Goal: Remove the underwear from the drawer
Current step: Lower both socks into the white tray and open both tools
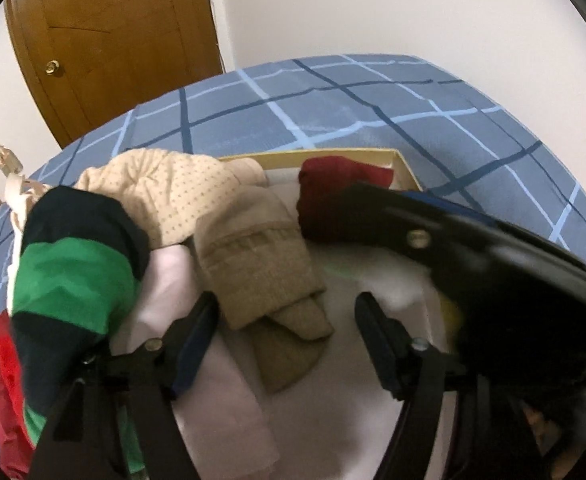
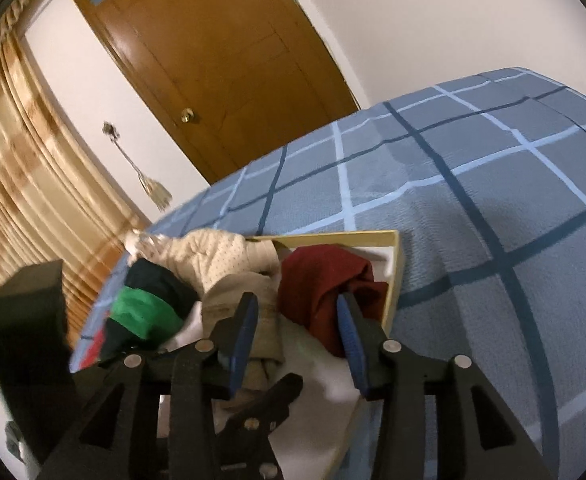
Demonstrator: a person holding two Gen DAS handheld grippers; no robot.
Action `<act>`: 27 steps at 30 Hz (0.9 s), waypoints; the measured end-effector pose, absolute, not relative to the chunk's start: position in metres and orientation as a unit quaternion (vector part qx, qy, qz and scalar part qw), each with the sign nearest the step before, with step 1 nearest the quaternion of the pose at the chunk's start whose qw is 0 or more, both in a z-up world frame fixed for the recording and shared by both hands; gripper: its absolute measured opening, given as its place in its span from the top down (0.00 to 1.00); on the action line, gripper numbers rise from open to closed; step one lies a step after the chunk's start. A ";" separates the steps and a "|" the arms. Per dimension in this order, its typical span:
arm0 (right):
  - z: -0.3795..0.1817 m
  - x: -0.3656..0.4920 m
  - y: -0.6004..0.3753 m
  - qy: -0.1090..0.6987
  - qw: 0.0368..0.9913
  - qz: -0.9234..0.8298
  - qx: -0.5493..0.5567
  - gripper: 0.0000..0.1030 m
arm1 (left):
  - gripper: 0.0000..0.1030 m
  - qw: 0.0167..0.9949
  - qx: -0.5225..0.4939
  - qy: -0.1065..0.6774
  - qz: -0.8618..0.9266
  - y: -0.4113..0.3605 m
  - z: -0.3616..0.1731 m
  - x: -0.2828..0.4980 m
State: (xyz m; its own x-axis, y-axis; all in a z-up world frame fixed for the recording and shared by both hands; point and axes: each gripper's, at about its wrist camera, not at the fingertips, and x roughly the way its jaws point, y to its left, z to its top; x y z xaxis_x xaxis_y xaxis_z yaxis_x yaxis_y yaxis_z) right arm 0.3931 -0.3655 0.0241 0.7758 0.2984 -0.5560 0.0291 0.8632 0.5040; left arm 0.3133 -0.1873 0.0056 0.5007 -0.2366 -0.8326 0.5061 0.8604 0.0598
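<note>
A shallow yellow-rimmed drawer sits on the bed, full of folded underwear. In the left wrist view my left gripper is open over it. A tan ribbed piece lies loose between its fingers, with neither pad pressing it. My right gripper is also open, and a dark red piece bunches against its right finger only. The right gripper's black body crosses the left wrist view from the right, reaching to the red piece.
A green-and-black striped garment, a beige dotted one and pale pink cloth fill the drawer's left side. The blue plaid bedsheet spreads around it. A wooden door and curtains stand behind.
</note>
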 end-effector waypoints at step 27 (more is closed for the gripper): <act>0.032 0.291 -0.363 0.256 0.924 0.047 0.279 0.57 | 0.00 0.924 0.113 0.334 -0.148 -0.146 0.034 0.226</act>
